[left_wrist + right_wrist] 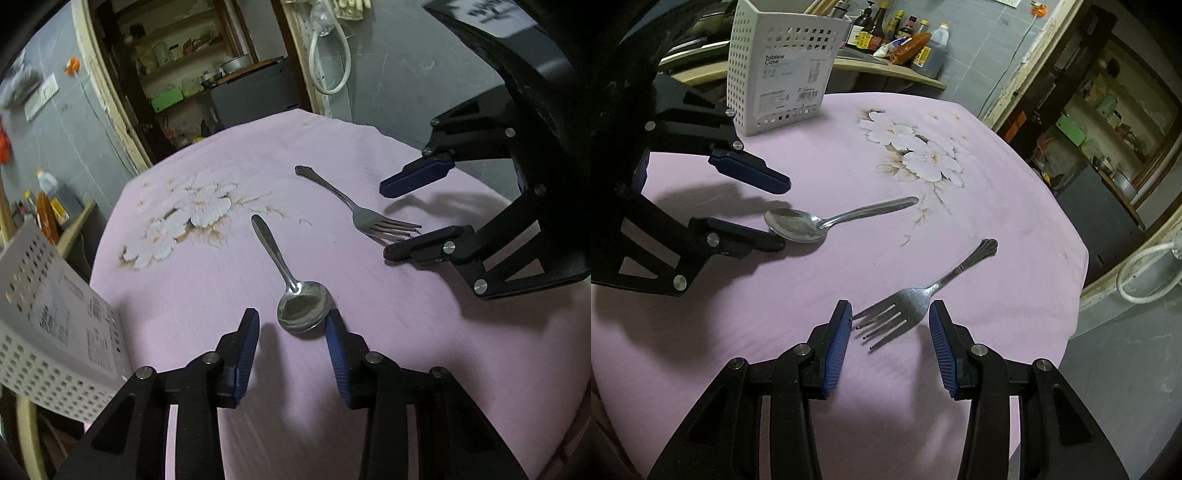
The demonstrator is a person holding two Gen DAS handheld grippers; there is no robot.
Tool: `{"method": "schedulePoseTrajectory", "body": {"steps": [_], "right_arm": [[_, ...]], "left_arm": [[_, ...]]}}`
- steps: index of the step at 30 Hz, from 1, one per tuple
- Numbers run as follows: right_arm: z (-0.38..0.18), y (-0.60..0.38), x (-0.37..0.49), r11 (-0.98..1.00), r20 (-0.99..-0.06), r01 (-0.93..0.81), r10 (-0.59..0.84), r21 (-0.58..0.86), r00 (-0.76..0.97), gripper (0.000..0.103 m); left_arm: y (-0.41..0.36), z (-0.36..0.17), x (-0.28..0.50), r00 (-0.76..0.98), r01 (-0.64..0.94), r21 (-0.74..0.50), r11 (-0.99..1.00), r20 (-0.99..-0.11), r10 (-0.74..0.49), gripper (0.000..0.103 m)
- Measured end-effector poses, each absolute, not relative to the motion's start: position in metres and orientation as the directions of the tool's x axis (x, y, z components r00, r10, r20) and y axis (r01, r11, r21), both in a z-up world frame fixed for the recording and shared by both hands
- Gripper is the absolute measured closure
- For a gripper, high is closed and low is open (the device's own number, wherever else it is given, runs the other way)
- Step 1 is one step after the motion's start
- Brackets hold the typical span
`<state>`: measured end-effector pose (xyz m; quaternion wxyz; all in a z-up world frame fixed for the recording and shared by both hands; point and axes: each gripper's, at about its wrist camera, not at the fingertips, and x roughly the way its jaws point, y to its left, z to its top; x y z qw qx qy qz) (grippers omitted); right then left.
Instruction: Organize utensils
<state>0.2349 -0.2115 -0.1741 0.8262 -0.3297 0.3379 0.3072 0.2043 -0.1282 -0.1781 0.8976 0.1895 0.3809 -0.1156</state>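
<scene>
A steel spoon (291, 280) lies on the pink tablecloth (221, 280), bowl toward my left gripper (293, 323). That gripper is open, its right finger pad touching the bowl's edge. A steel fork (916, 299) lies on the cloth, tines between the open fingers of my right gripper (890, 314). The fork (354, 206) and right gripper (384, 221) also show in the left wrist view. The spoon (827, 221) and left gripper (783, 212) show in the right wrist view. A white perforated utensil case (783, 70) stands upright at the table's far side.
The utensil case (48, 325) appears at the left edge in the left wrist view. A shelf with bottles (897, 37) stands behind the table. A doorway with shelves (192, 66) is beyond the table's far edge. A flower print (916, 147) marks the cloth.
</scene>
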Motion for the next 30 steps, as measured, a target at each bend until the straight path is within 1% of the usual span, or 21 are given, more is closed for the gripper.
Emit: {"method": "schedulePoseTrajectory", "body": {"steps": [2, 4, 6, 8, 16, 21, 22, 23, 25, 26, 27, 30], "right_arm": [[-0.175, -0.211, 0.233, 0.587, -0.758, -0.732, 0.286, -0.345, 0.586, 0.068], [-0.175, -0.210, 0.232, 0.581, -0.753, -0.732, 0.287, -0.355, 0.592, 0.070], [-0.176, -0.209, 0.229, 0.570, -0.751, -0.736, 0.288, -0.365, 0.595, 0.079], [-0.177, -0.206, 0.226, 0.558, -0.748, -0.740, 0.288, -0.376, 0.597, 0.082], [-0.179, -0.206, 0.224, 0.552, -0.735, -0.734, 0.290, -0.395, 0.613, 0.083], [-0.181, -0.208, 0.226, 0.557, -0.733, -0.737, 0.303, -0.383, 0.609, 0.083], [-0.180, -0.209, 0.228, 0.556, -0.734, -0.740, 0.307, -0.378, 0.606, 0.084], [-0.181, -0.209, 0.228, 0.555, -0.735, -0.743, 0.312, -0.374, 0.602, 0.089], [-0.181, -0.210, 0.227, 0.553, -0.729, -0.744, 0.318, -0.376, 0.606, 0.090], [-0.180, -0.211, 0.228, 0.555, -0.728, -0.744, 0.323, -0.372, 0.604, 0.090], [-0.179, -0.212, 0.228, 0.559, -0.727, -0.744, 0.328, -0.365, 0.603, 0.091], [-0.176, -0.216, 0.228, 0.570, -0.723, -0.742, 0.337, -0.353, 0.603, 0.092]], "left_arm": [[-0.130, -0.179, 0.205, 0.684, 0.350, 0.263, 0.899, -0.728, -0.053, 0.074], [-0.129, -0.180, 0.208, 0.678, 0.346, 0.266, 0.900, -0.734, -0.044, 0.081], [-0.129, -0.180, 0.210, 0.679, 0.335, 0.277, 0.900, -0.734, -0.027, 0.083], [-0.130, -0.180, 0.212, 0.686, 0.330, 0.292, 0.898, -0.727, -0.016, 0.083], [-0.138, -0.180, 0.215, 0.710, 0.363, 0.350, 0.864, -0.704, -0.014, 0.083], [-0.140, -0.181, 0.221, 0.710, 0.385, 0.359, 0.850, -0.704, -0.025, 0.083], [-0.141, -0.180, 0.222, 0.715, 0.385, 0.365, 0.848, -0.699, -0.023, 0.083], [-0.142, -0.180, 0.223, 0.718, 0.386, 0.370, 0.845, -0.695, -0.024, 0.083], [-0.142, -0.179, 0.225, 0.722, 0.393, 0.372, 0.841, -0.692, -0.031, 0.083], [-0.143, -0.178, 0.226, 0.724, 0.397, 0.371, 0.840, -0.689, -0.038, 0.086], [-0.143, -0.177, 0.226, 0.725, 0.405, 0.366, 0.838, -0.687, -0.051, 0.094], [-0.141, -0.175, 0.229, 0.728, 0.418, 0.348, 0.839, -0.681, -0.080, 0.096]]}}
